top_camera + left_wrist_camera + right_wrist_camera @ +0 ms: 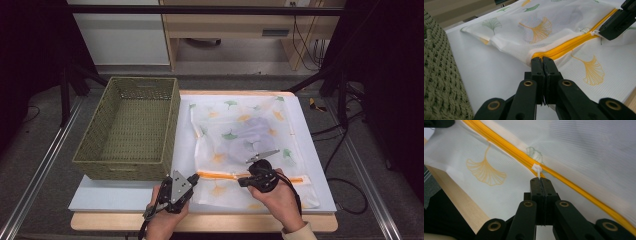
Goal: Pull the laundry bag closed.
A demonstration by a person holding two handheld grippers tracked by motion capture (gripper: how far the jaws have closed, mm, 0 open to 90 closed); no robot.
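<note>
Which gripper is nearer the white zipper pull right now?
Right. The right gripper is shut on the white zipper pull itself. The left gripper clamps the mesh bag at the yellow zipper's end, farther along from the pull.

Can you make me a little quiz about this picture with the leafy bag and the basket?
1. True or false: the basket has laundry in it.
2. What is the right gripper pinching? A) the zip pull B) the basket rim C) a cable
3. Fill in: the left gripper is shut on the end of the bag's orange ____.

Key
1. False: it looks empty.
2. A: its jaws are closed on the white zip pull.
3. zip: the jaws are clamped on the bag's edge where the zip ends.
</note>
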